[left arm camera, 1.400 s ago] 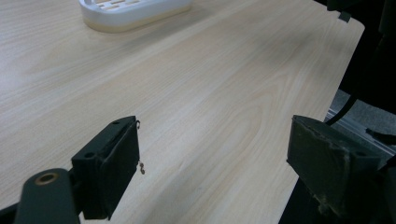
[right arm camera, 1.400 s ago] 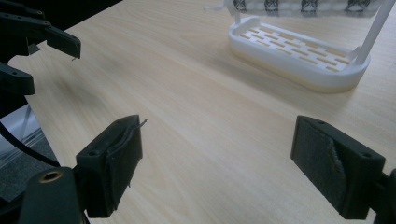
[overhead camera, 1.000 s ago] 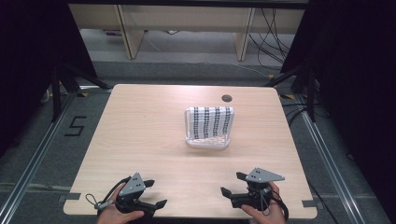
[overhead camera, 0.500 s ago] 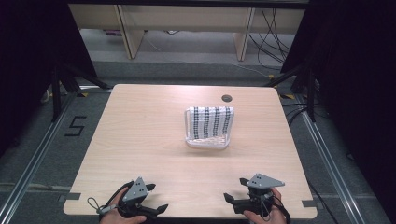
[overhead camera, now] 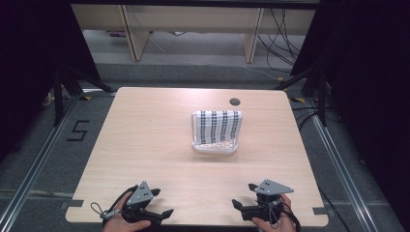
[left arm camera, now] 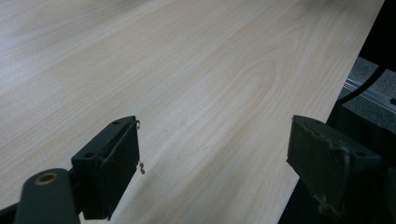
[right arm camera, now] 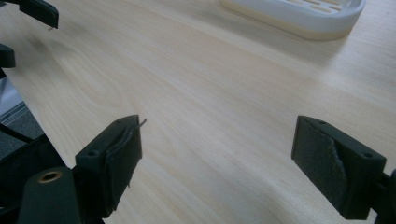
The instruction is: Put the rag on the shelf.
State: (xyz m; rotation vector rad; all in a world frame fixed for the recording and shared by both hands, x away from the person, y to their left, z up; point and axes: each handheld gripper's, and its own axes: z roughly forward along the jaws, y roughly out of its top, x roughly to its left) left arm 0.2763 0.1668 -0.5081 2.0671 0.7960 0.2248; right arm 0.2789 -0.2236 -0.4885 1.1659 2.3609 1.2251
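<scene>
The white rack [overhead camera: 216,131] draped with a dotted cloth [overhead camera: 222,124] stands just past the middle of the table [overhead camera: 145,145], upright, well apart from both tools. The left gripper [overhead camera: 162,216] and right gripper [overhead camera: 238,207] sit low at the near edge, jaws spread wide and empty. That placing reads as a rest pose, leaving the rack free to approach from either side.
</scene>
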